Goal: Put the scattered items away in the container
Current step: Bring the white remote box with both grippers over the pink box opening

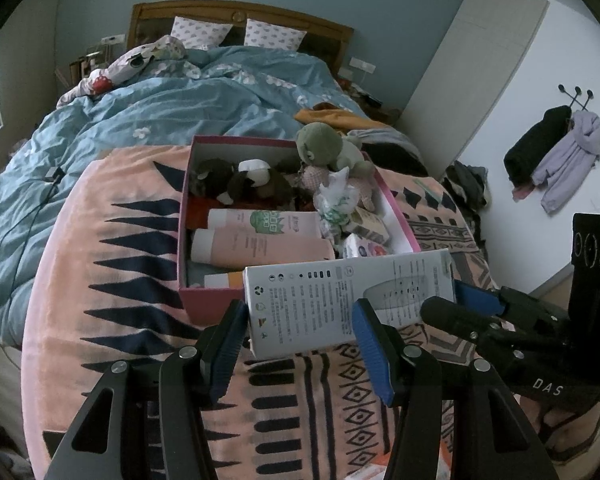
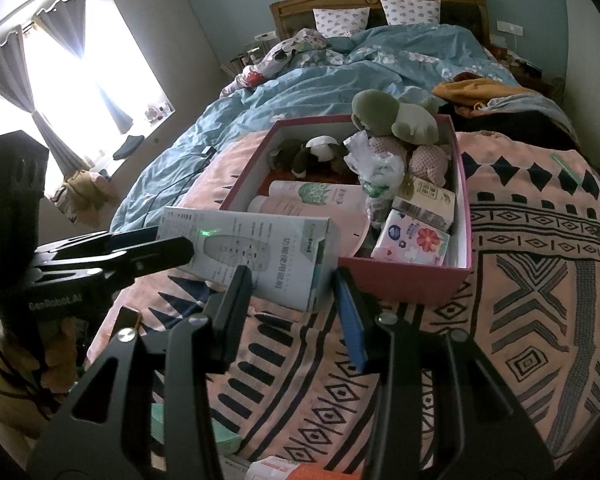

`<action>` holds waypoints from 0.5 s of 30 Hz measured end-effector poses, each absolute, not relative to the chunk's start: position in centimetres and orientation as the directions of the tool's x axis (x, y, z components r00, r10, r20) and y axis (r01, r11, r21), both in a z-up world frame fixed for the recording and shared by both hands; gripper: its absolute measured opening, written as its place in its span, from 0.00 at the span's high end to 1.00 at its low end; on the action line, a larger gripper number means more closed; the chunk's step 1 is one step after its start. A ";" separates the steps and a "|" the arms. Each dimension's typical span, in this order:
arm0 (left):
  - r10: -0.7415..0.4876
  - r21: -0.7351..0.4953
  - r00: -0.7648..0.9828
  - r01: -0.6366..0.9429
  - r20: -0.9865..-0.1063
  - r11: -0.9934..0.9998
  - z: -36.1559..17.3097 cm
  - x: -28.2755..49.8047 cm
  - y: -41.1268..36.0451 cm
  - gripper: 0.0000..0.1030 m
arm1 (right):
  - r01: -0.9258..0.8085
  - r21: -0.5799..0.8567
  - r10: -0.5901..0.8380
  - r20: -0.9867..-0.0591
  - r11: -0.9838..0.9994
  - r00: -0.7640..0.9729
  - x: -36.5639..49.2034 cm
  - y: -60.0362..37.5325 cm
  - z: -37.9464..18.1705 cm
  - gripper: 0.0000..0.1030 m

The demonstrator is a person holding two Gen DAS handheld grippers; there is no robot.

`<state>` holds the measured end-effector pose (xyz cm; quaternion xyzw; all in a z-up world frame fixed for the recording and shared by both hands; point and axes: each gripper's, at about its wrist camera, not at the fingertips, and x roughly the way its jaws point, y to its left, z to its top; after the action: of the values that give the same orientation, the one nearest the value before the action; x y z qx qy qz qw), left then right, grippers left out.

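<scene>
Starting with the bed, we see its blue duvet run out of view at the left edge, and the patterned blanket over its foot is cut off by the lower rim. On that blanket stands the pink container. Its floor is hidden under a green plush toy, pink bottles, a crumpled bag and a flowered tissue packet. Their labels are too small for us to read.

At the container's near wall we hold the white box clear of the blanket. It covers part of that wall. It bears a drawing of a remote control and fine print we cannot make out.

The left gripper clamps one end of the box and the right gripper clamps the other, jaws drawn close. We cannot see the pads' exact contact. We read "GenRobot.AI" on the left gripper and "DAS" on the right.
</scene>
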<state>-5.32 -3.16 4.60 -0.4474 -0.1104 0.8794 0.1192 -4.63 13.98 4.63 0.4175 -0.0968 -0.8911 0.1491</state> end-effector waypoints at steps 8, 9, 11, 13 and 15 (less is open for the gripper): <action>0.304 -0.297 -0.571 -0.108 -0.763 -0.949 4.5 -5.8 -3.3 0.47 | 0.183 0.300 -0.348 -0.716 -0.936 -0.605 -5.2 14.1 4.5 0.56; 0.304 -0.299 -0.570 -0.106 -0.763 -0.948 4.4 -5.9 -3.3 0.47 | 0.182 0.299 -0.347 -0.717 -0.937 -0.605 -5.3 14.1 4.5 0.56; 0.304 -0.299 -0.570 -0.105 -0.763 -0.948 4.4 -6.0 -3.3 0.47 | 0.181 0.303 -0.349 -0.716 -0.936 -0.605 -5.4 14.1 4.5 0.56; 0.303 -0.299 -0.569 -0.104 -0.764 -0.949 4.3 -6.2 -3.3 0.47 | 0.181 0.300 -0.347 -0.717 -0.937 -0.605 -5.4 14.1 4.5 0.56; 0.303 -0.298 -0.570 -0.105 -0.764 -0.949 4.3 -6.2 -3.3 0.47 | 0.181 0.301 -0.347 -0.717 -0.936 -0.604 -5.4 14.1 4.5 0.56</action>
<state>-6.21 -3.27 4.34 -0.4489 -0.1100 0.8792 0.1159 -5.40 14.07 4.47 0.4195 -0.0991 -0.8901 0.1481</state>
